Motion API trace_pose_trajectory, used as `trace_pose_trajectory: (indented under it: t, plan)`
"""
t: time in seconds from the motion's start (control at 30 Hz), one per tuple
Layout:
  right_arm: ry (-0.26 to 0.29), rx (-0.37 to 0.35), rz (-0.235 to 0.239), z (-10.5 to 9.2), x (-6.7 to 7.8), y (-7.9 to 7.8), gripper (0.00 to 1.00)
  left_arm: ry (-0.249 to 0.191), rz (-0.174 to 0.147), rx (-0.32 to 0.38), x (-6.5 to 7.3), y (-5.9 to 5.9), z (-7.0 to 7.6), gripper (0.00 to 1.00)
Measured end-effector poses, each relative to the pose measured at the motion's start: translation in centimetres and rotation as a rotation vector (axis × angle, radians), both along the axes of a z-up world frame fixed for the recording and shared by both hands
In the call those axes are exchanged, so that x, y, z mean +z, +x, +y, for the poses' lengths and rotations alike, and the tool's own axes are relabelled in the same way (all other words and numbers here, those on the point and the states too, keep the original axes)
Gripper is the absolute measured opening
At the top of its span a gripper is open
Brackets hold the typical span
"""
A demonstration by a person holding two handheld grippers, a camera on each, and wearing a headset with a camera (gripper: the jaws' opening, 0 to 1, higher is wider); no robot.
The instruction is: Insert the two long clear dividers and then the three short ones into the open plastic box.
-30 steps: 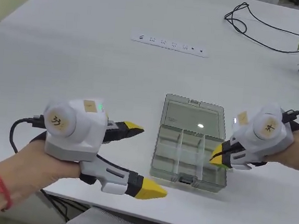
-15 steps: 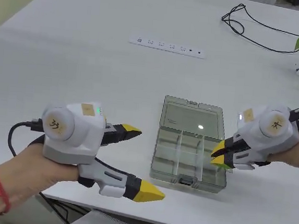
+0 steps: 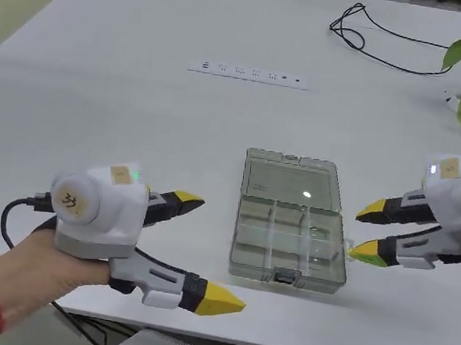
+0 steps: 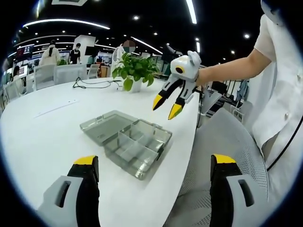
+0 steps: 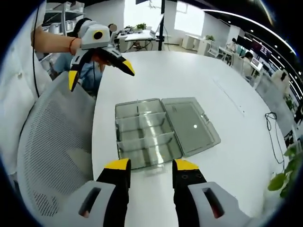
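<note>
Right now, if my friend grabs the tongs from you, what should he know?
Left tongs: open wide, empty, held left of the box.
Right tongs: open, empty, just right of the box.
The box sits open on the white table, its lid lying flat behind it.
Done: clear dividers stand inside, splitting it into compartments; the exact count is hard to see.
Left: check that all five are in and pushed down.

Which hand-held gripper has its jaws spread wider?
The left hand-held gripper: its yellow tips stand far apart, while the right hand-held gripper holds its tips closer together, beside the open plastic box.
</note>
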State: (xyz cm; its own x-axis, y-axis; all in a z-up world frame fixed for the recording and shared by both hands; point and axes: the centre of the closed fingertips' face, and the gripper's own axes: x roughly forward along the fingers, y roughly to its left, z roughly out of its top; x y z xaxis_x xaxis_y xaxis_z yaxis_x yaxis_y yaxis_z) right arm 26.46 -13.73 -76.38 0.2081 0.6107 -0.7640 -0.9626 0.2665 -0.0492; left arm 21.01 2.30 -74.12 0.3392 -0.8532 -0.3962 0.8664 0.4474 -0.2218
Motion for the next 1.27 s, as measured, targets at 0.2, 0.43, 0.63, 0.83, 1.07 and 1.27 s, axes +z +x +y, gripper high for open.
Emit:
trace_pose_trajectory:
  t: [0.2,0.43,0.63,0.83,1.07,1.27]
  plan:
    - [0.065,-0.111,-0.007,-2.0,0.8,-1.2,0.47,0.012,0.005,0.003,-0.3,0.1,0.5,1.00]
    - [0.128,-0.205,-0.006,-3.3,1.0,-3.0,0.57,0.017,0.002,0.004,-0.4,0.2,0.4,1.00]
    - [0.164,-0.256,0.005,-4.1,-0.2,-4.6,0.68,0.038,0.006,-0.001,-1.0,0.1,0.4,1.00]
    - [0.183,-0.319,0.011,-5.0,-0.8,-4.6,0.71,0.041,0.006,0.010,-1.4,0.1,0.5,1.00]
    - [0.202,-0.343,0.010,-5.2,-0.8,-4.4,0.75,0.048,0.013,0.025,-1.8,0.0,0.7,1.00]
    - [0.202,-0.335,0.011,-4.9,-0.7,-4.3,0.76,0.047,0.012,0.024,-1.7,-0.1,0.4,1.00]
